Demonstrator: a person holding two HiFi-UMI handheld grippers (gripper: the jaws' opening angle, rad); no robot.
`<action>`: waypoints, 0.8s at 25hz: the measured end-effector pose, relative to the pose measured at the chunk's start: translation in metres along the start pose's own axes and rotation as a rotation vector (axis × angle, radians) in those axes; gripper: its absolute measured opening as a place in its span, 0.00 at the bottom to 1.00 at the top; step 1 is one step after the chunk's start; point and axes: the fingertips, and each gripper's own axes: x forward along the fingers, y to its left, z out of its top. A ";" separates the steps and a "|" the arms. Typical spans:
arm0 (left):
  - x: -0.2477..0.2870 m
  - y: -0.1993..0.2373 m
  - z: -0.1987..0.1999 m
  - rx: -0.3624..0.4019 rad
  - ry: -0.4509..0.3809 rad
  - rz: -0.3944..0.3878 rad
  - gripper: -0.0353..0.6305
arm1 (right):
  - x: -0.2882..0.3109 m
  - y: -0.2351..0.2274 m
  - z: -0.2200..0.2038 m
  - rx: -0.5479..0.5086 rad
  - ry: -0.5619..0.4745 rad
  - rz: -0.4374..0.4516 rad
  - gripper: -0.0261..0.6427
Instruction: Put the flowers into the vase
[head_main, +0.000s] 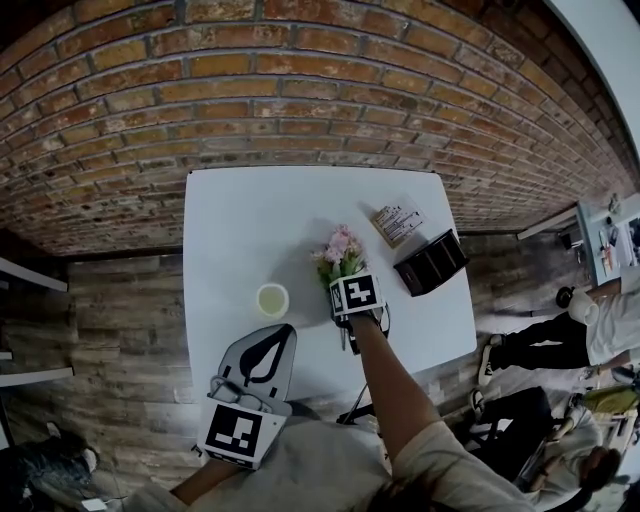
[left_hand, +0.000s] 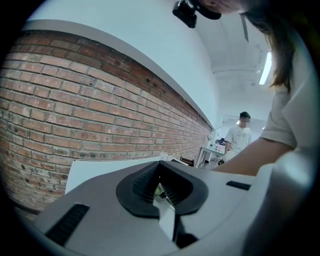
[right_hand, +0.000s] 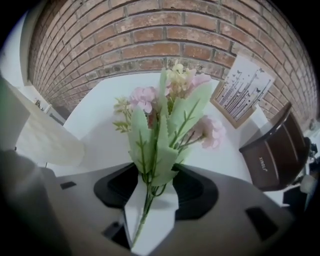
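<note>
Straddling the flowers (right_hand: 167, 117), right tongs (right_hand: 150, 182), jaws apart.

I record pink flowers (right_hand: 150, 97) with pale green leaves (right_hand: 150, 145), a white table (head_main: 250, 210), a cream vase (head_main: 272, 299), a red-brown brick wall (head_main: 300, 90), a black box (head_main: 431, 262), and my right tongs (right_hand: 155, 172) grey with black pads (right_hand: 195, 190), cube (head_main: 357, 294) marked in black-and-white squares.

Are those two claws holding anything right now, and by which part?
Nothing is held. The right gripper has its open jaws either side of the flowers, at the stems below the leaves, without pressing them. The left gripper is shut and empty.
</note>
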 end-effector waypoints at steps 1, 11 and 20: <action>-0.001 0.000 0.000 -0.002 0.000 0.002 0.06 | 0.000 0.002 0.000 -0.009 0.001 0.005 0.36; -0.015 -0.003 -0.003 -0.008 0.000 0.016 0.06 | 0.000 0.014 0.002 -0.096 0.007 0.033 0.21; -0.034 -0.007 -0.009 0.003 0.002 0.040 0.06 | -0.004 0.019 -0.002 -0.139 -0.044 0.018 0.14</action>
